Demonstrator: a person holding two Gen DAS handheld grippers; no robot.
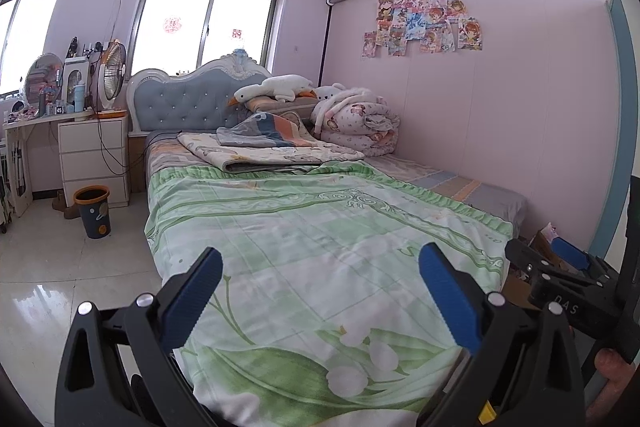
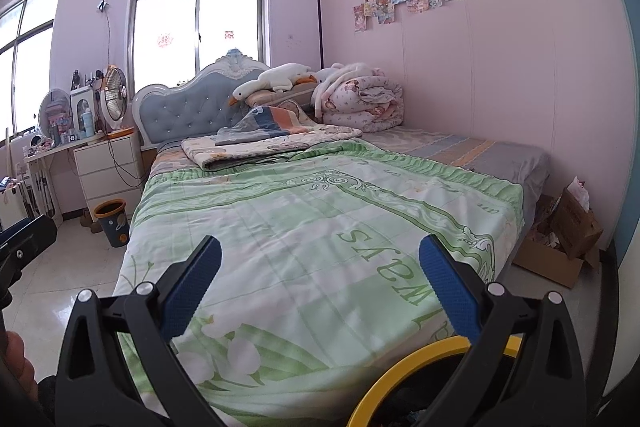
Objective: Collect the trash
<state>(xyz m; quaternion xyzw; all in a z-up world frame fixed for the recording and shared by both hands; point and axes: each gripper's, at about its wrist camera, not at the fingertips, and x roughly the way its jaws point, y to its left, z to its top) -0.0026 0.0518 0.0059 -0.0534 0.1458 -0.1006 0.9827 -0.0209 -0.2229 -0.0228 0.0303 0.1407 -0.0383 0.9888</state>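
In the left wrist view, the left gripper [image 1: 320,295] hangs over the foot of the bed [image 1: 304,227], its jaws spread wide with nothing between them but green quilt. No loose trash shows on the bed itself. A small bin [image 1: 93,211] with an orange rim stands on the floor [image 1: 48,267] to the left of the bed, beside the drawers [image 1: 94,161], well apart from the jaws and forward-left of them. At the right edge the right gripper [image 1: 560,267] juts in, side-on. In the right wrist view, the right gripper [image 2: 320,295] also points up the bed [image 2: 320,211], jaws wide and holding nothing. A yellow rim [image 2: 404,371] curves just under its right finger; it looks like the mouth of a container, though what it is cannot be told. The bin [image 2: 113,223] sits far off to the left here. To the right of the bed, against the wall, an open cardboard box [image 2: 560,247] holds crumpled paper [image 2: 579,191] and scraps, which is the likeliest trash in sight. It lies forward-right of the right jaws, down at floor level, so the right hand seems the nearer one; the move would likely call for swinging right and dipping past the bed's edge. The paper stands roughly upright in the box, so a pinch from above looks workable.
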